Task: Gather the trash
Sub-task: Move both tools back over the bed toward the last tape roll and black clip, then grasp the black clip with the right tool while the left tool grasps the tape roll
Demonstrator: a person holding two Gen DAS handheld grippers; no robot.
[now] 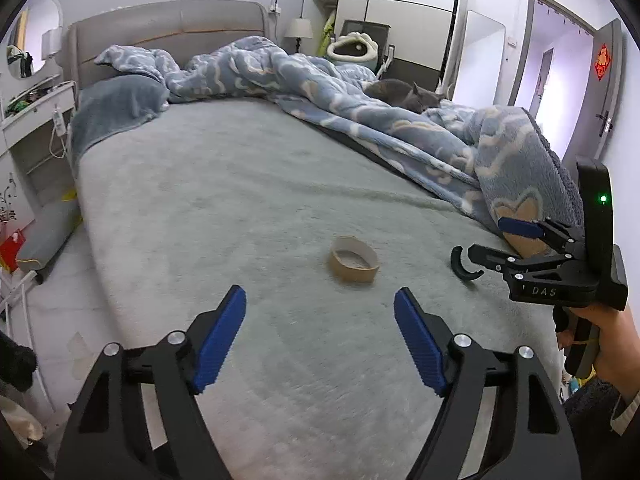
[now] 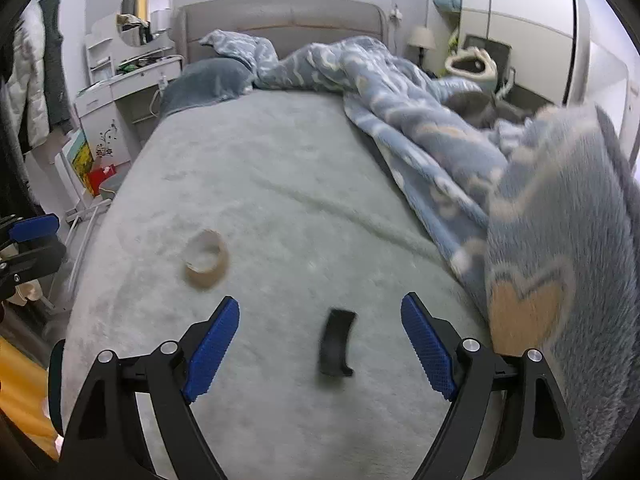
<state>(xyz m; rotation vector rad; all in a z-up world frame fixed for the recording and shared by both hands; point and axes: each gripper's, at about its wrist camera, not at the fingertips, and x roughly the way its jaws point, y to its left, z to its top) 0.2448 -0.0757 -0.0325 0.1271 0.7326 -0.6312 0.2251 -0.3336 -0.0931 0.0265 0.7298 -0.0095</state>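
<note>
Left wrist view: the left gripper [image 1: 320, 312] hangs over the grey bed sheet [image 1: 240, 184] with its jaws spread and nothing between the blue pads [image 1: 218, 344]. An empty cardboard tape core [image 1: 354, 260] lies flat on the sheet at 12 o'clock from the fingertips, apart from them. At 3 o'clock the right gripper [image 1: 488, 240] shows side-on, held by a hand [image 1: 600, 344]; its jaws stand apart and empty. A curved black plastic piece [image 1: 464, 264] lies on the sheet just beside its lower finger; contact cannot be told. Only this view shows the grey cat [image 1: 404, 94] clearly, lying on the blue patterned blanket [image 1: 360, 108] at 1 o'clock, and the open door [image 1: 608, 92] at 2 o'clock.

Right wrist view: the right gripper [image 2: 320, 320] is released, pads [image 2: 212, 352] wide apart. The curved black plastic piece [image 2: 336, 342] lies on the sheet between the two fingers, touching neither. The tape core [image 2: 208, 258] sits at 11 o'clock, blurred. The left gripper [image 2: 34, 236] enters at 9 o'clock. Only this view shows the round mirror [image 2: 146, 14] in full over the white dressing table [image 2: 124, 84] and the hanging coats [image 2: 36, 64] at 10 o'clock.
</note>
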